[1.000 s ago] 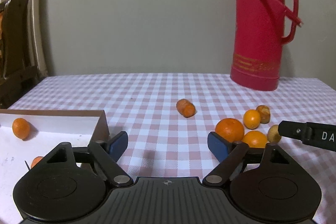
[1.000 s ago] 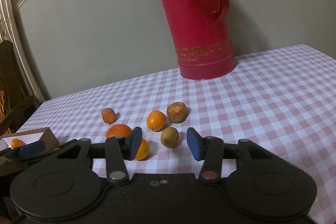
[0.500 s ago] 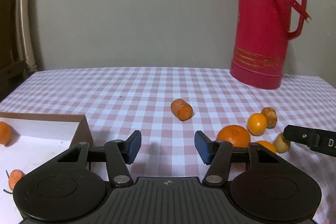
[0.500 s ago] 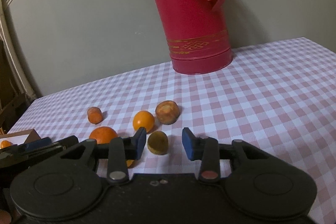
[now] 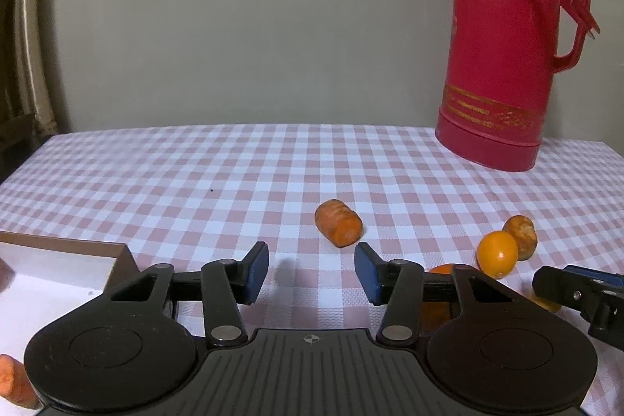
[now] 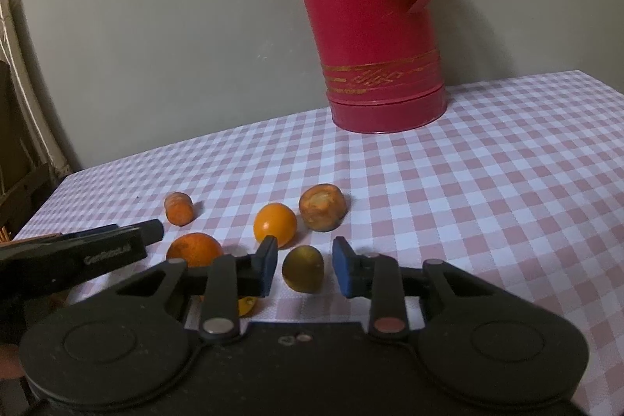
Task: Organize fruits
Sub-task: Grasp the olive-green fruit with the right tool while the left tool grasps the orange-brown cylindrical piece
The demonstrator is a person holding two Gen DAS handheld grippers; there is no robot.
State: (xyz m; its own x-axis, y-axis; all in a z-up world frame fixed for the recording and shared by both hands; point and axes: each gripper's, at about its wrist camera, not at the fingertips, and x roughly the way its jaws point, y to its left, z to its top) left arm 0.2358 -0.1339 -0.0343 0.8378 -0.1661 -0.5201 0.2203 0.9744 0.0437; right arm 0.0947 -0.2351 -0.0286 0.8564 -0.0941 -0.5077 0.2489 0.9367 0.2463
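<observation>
Two grippers close in on scattered fruit

Left gripper (image 5: pixel 311 273), closing on nothing, faces the carrot stub (image 5: pixel 338 227) at its 12 o'clock: firm, light, take it across its round sides; right gripper (image 6: pixel 305 269) is narrowing around, not yet pressing, the small greenish-yellow fruit (image 6: pixel 303 268): light, smooth, apt to roll, grip its widest middle

Both grippers were made of black plastic. On the left gripper (image 5: pixel 311 273) two round black discs were seen, with a ribbed black plate between them and a small cross mark on it. Blue pads (image 5: pixel 258 271) were fitted on its black fingers, and shiny silver screws were set in the arms. The right gripper (image 6: pixel 303 268) was built the same way. White letters were printed on one black finger.
</observation>
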